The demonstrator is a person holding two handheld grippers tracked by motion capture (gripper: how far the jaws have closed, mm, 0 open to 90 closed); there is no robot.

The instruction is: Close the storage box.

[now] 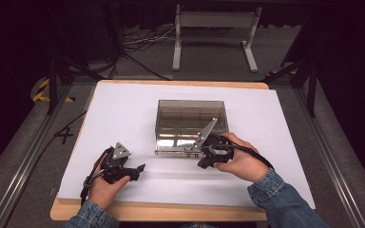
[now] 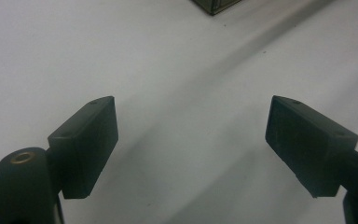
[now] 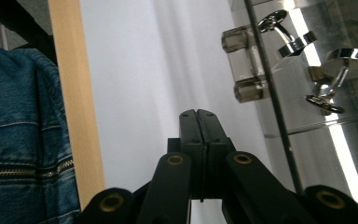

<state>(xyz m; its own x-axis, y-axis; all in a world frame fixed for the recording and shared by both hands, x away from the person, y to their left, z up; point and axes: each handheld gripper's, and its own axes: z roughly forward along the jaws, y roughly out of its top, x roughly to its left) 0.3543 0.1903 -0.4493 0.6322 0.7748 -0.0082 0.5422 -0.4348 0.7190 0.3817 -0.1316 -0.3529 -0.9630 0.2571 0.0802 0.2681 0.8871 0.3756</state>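
Smoked clear plastic box (image 1: 191, 126) sits near the middle of my white table (image 1: 123, 109), its front edge toward me. From the high view I see dividers inside it, though I cannot make out the contents from there. My right gripper view looks along the box's front: a clear block-shaped handle (image 3: 242, 63) juts from the wall, and behind the clear wall lie 2 shiny metal cufflinks (image 3: 340, 77), one higher in the picture, one lower.

My right gripper (image 1: 194, 151) lies at the box's front edge, just beside or touching it; I cannot tell which. Its jaws are pressed together with nothing between them, as the right gripper view shows, with the tips over bare white surface beside the handle. My right hand (image 1: 240, 159) wraps the gripper body, and a denim sleeve (image 1: 285, 199) shows behind it.

My left gripper (image 1: 140, 168) rests well apart from the box, toward the near left of the table, held in my left hand (image 1: 102, 187). Its jaws stand wide with bare table between them, and a corner of the box peeks in at the top of the left gripper view.
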